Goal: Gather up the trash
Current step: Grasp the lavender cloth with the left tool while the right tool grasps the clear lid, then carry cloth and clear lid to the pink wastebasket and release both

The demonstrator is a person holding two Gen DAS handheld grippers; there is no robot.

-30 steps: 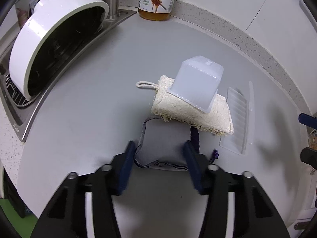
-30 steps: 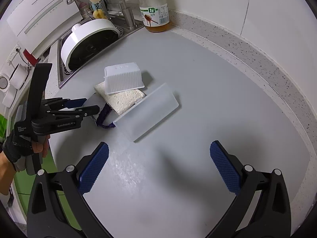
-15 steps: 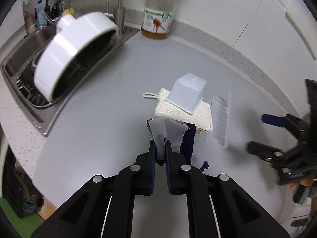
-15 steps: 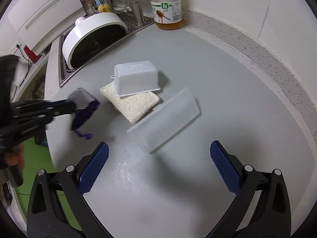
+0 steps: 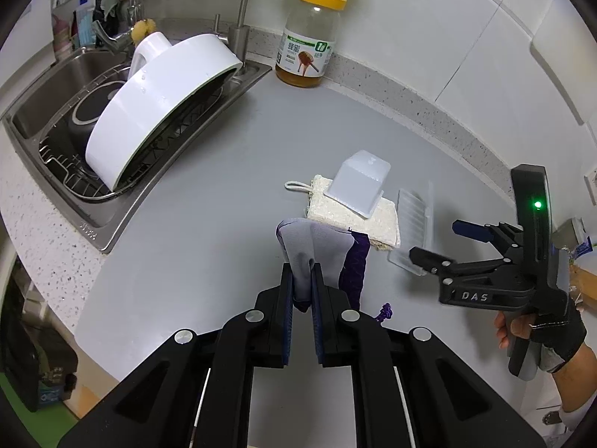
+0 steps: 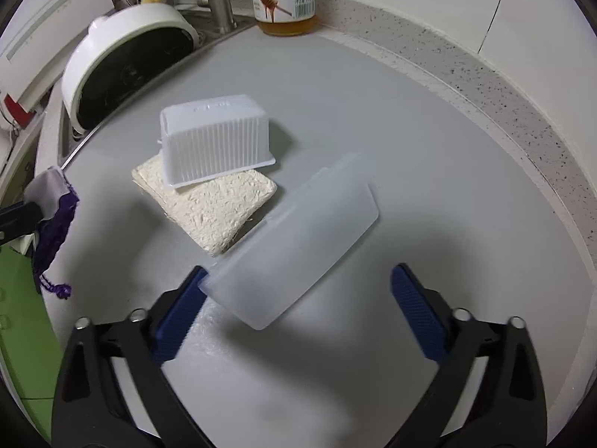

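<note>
Two grippers: both over the counter (image 6: pixel 429 142)
Left gripper (image 5: pixel 301 287): pinching grey-purple pouch (image 5: pixel 321 246)
Right gripper (image 6: pixel 298 298): spread, jaws closing around clear lid (image 6: pixel 298 239)

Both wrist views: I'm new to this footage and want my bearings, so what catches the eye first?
The left gripper is shut on a grey and purple cloth pouch lifted off the grey counter. Mid-counter, an upturned white plastic tub sits on a loofah sponge. The right gripper, jaws closing, straddles the near end of a translucent lid.
</note>
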